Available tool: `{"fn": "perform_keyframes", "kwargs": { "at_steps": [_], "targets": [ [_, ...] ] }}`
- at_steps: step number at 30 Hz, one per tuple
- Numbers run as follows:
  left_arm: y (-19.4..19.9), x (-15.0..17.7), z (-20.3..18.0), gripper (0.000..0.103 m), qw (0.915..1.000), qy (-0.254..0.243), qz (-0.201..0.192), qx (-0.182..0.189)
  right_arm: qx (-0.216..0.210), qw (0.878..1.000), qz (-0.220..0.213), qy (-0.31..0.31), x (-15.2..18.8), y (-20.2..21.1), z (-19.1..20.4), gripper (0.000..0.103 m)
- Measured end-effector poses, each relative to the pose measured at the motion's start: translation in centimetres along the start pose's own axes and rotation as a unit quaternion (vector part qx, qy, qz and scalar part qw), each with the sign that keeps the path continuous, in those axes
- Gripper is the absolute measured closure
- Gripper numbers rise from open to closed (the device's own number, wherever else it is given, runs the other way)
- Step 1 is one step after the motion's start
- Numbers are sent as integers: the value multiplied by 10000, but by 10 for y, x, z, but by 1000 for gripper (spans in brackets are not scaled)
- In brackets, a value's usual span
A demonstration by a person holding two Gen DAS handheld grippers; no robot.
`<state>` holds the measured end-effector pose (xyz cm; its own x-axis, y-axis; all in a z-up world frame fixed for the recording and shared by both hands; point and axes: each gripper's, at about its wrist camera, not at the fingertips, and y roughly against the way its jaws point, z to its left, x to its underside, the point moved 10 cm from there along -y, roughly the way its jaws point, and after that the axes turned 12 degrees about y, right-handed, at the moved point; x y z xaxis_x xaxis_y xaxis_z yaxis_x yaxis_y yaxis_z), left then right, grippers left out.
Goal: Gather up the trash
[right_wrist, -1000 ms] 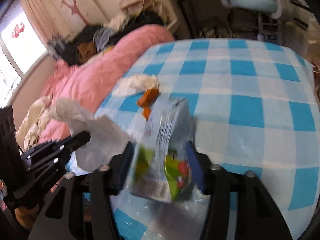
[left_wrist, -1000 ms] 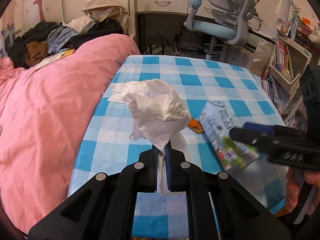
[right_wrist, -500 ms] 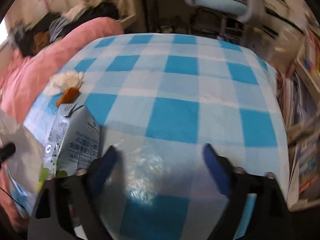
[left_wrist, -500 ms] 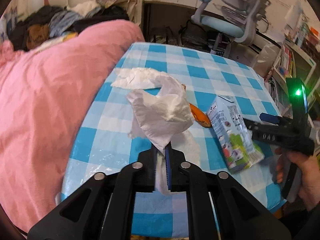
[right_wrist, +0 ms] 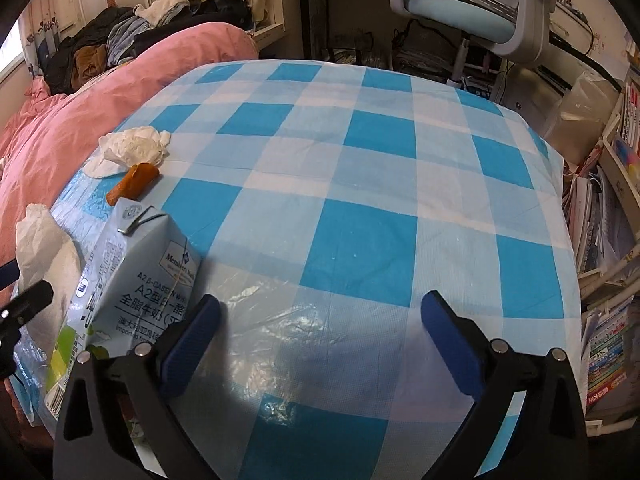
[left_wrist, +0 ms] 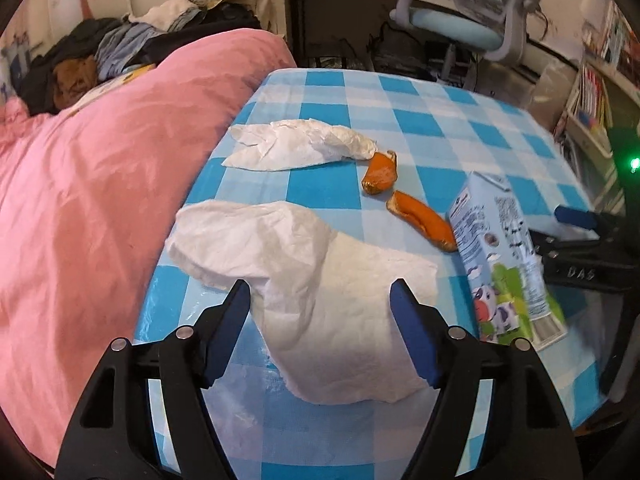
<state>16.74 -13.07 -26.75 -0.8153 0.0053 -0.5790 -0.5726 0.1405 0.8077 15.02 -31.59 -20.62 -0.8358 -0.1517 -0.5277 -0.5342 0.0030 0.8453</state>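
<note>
A crumpled white tissue (left_wrist: 320,280) lies on the blue-checked table (left_wrist: 400,100) between the fingers of my left gripper (left_wrist: 320,292). Its jaws are opening and the pads do not touch the paper. A second tissue (left_wrist: 304,148) and two orange peel pieces (left_wrist: 380,172) (left_wrist: 424,220) lie farther back. A light-blue milk carton (left_wrist: 504,256) lies on its side to the right. In the right wrist view my right gripper (right_wrist: 320,306) stands wide open over bare cloth. There the carton (right_wrist: 136,272) rests just outside its left finger, beside the tissue (right_wrist: 44,248) and peel (right_wrist: 134,182).
A pink duvet (left_wrist: 100,180) presses against the table's left edge, with a pile of clothes (left_wrist: 100,52) behind it. A blue office chair (right_wrist: 480,12) stands beyond the far edge. Shelves of books (right_wrist: 612,300) crowd the right side. The checked cloth (right_wrist: 360,160) is bare across its middle and right.
My left gripper has let go of the tissue, which now lies spread on the table. My right gripper has released the carton onto the table and swung right of it.
</note>
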Motion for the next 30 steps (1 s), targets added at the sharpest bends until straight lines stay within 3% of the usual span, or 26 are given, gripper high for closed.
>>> {"fn": "perform_keyframes", "kwargs": {
  "at_steps": [11,14,23,30],
  "targets": [
    [6,8,-10,26,9991,-309,-21,-288,0,10000,2,2,0,0,0,6],
    [17,3,-7,22,9994,-198,-119,-244,0,10000,1,3,0,1,0,6],
    [40,-8,-15,20,9992,-297,-273,-32,1,10000,3,4,0,1,0,6],
    [48,-16,-10,20,9993,-106,-347,-18,1,10000,3,5,0,1,0,6]
  ]
}}
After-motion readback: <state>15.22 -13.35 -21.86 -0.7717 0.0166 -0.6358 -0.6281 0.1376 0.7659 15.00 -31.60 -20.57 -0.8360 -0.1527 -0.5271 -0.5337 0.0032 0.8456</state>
